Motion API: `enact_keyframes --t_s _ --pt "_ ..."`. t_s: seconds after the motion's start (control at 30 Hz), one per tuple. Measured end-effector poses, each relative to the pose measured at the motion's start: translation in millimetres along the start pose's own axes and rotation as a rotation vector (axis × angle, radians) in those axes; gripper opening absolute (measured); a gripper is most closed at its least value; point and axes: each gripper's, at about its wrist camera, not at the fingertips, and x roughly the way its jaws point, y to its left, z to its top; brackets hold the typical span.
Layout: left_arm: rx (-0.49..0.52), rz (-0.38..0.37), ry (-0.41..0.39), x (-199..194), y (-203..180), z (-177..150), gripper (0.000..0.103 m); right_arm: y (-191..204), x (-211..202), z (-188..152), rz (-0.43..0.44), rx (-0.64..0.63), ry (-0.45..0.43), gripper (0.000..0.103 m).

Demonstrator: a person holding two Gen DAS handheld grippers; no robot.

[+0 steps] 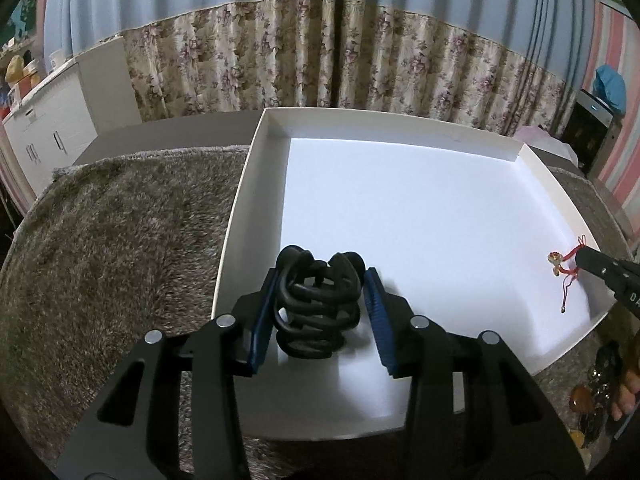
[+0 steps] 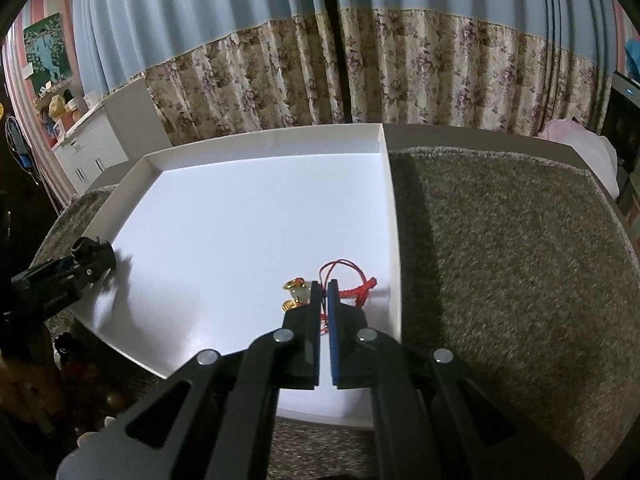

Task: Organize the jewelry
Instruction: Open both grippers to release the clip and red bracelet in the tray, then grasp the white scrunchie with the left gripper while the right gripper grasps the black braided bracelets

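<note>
Our left tool (image 1: 322, 308) stands wide, its blue pads (image 1: 262, 320) either side of a black hair claw (image 1: 318, 308); the left pad looks to touch the claw and the right pad stands just off it, so we judge the claw is resting on the tray floor and not carried. It sits at the near left corner of the white tray (image 1: 240, 216), tucked there, we think, to leave the open floor for other pieces.

Our right tool (image 2: 325, 308) is narrow, its pads pinching the red cord of a charm bracelet (image 2: 352, 290) with gold beads. We hold it by the cord, probably because the thin string is the only part two flat pads can trap; the beads hang beside the left pad and the knotted red end trails toward the tray's right wall. The bracelet is low over the near right part of the tray, close to that wall, and we cannot tell whether the beads already touch the floor. So the two pieces lie well apart, at opposite near corners, which reads as sorting by kind.

The tray rests on a shaggy grey-brown rug (image 2: 500, 260) that covers the counter. More trinkets (image 1: 592, 404), amber and dark, wait on the rug just past the tray's near right corner, so we judge the task only begun.
</note>
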Motion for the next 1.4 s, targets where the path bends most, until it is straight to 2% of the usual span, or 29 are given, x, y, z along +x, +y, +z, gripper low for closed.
enact_keyframes --t_s 0.1,0.23,0.27,0.33,0.37,0.5,0.67,0.77,0.93,1.07,1.17,1.27,1.4 --pt "0.006 -0.003 -0.002 -1.1 -1.7 -1.0 0.045 -0.7 0.3 -0.7 -0.001 0.003 0.006 0.004" --pt "0.012 -0.02 -0.001 -3.6 -5.5 -2.9 0.052 0.2 1.5 -0.8 -0.006 0.001 0.015 0.005" --pt "0.009 -0.025 -0.002 -3.7 -5.5 -3.1 0.054 0.3 2.0 -0.7 -0.01 0.001 0.018 0.011" --pt "0.006 -0.039 -0.006 -5.3 -5.8 -3.6 0.057 2.5 0.6 0.3 0.003 -0.005 0.013 0.032" --pt "0.01 -0.032 -0.016 -6.9 -5.8 -3.4 0.061 4.5 -0.6 1.3 -0.001 -0.009 0.008 0.038" --pt "0.015 -0.01 -0.041 -14.4 -6.8 -2.2 0.065 9.7 -5.0 3.6 0.001 -0.018 -0.002 0.038" --pt "0.015 -0.033 -0.088 -33.9 -9.5 6.9 0.067 19.0 -23.9 14.0 0.019 -0.029 -0.056 0.04" --pt "0.005 -0.049 -0.124 -57.0 -8.2 15.3 0.068 22.0 -37.7 20.6 0.029 -0.025 -0.089 0.041" --pt "-0.002 -0.014 -0.197 -108.2 5.4 23.7 0.073 28.0 -86.8 18.8 -0.007 -0.074 -0.165 0.042" --pt "0.03 0.031 -0.209 -137.4 23.8 4.6 0.073 12.4 -121.8 -1.3 -0.048 -0.07 -0.2 0.046" --pt "0.021 0.054 -0.203 -152.1 37.8 -19.5 0.073 -4.7 -141.6 -30.9 -0.076 -0.033 -0.208 0.046" --pt "-0.013 0.041 -0.194 -161.2 46.5 -46.2 0.073 -12.9 -149.9 -56.5 -0.076 0.0 -0.194 0.046" --pt "-0.029 -0.002 -0.147 -160.9 35.7 -90.9 0.073 -9.2 -146.1 -91.1 -0.06 0.026 -0.14 0.046"
